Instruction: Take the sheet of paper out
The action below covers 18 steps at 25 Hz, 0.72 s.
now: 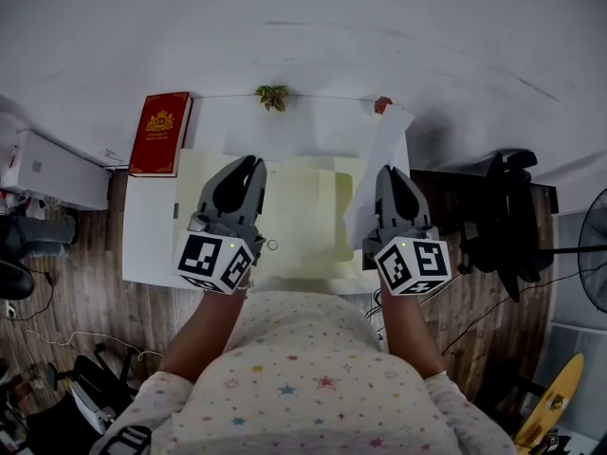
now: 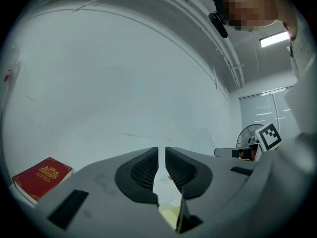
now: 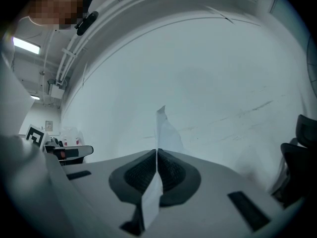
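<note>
A pale yellow folder (image 1: 303, 218) lies flat on the white table (image 1: 150, 240). A white sheet of paper (image 1: 384, 145) stands up from the folder's right edge, and my right gripper (image 1: 387, 171) is shut on it. In the right gripper view the sheet (image 3: 166, 133) runs between the closed pads and sticks out past the tips of the right gripper (image 3: 157, 152). My left gripper (image 1: 254, 164) hovers over the folder's left part. In its own view the left gripper (image 2: 161, 150) shows a slim gap between its pads with nothing in it; only yellow folder (image 2: 170, 215) shows below.
A red book (image 1: 161, 133) (image 2: 42, 176) lies at the table's far left corner. A small leafy sprig (image 1: 272, 96) and a red scrap (image 1: 382, 104) sit at the back edge by the wall. A black chair (image 1: 507, 207) and a fan (image 1: 593, 235) stand to the right.
</note>
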Each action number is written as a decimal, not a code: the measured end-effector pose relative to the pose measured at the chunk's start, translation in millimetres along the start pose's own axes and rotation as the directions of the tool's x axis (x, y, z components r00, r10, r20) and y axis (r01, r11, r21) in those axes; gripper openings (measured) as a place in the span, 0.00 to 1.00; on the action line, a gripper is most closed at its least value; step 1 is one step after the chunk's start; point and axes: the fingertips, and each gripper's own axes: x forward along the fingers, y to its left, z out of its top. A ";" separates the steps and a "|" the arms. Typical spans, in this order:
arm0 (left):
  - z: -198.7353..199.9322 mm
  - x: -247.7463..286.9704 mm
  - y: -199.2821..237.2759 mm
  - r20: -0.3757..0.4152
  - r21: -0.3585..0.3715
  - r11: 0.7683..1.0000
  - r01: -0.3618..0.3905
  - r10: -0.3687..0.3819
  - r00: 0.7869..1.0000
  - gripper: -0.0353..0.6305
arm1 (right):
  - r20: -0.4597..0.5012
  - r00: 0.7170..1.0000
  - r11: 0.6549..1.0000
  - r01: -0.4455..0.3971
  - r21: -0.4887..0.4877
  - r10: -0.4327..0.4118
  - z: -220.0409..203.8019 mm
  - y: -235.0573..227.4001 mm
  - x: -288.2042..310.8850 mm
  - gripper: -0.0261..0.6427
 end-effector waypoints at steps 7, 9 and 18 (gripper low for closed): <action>-2.0 0.3 -1.9 -0.002 -0.003 1.000 0.007 -0.007 1.000 0.13 | 0.006 1.000 1.000 0.007 -0.001 -0.007 0.6 0.1 -4.0 0.05; -2.8 -0.2 -2.7 -0.002 -0.004 1.000 0.008 -0.008 1.000 0.13 | 0.006 1.000 1.000 0.008 0.002 -0.008 -0.1 -0.2 -5.3 0.05; -3.1 -3.8 -3.0 0.001 -0.008 1.000 0.004 -0.004 1.000 0.13 | 0.008 1.000 1.000 0.007 0.007 -0.007 0.1 0.9 -8.0 0.05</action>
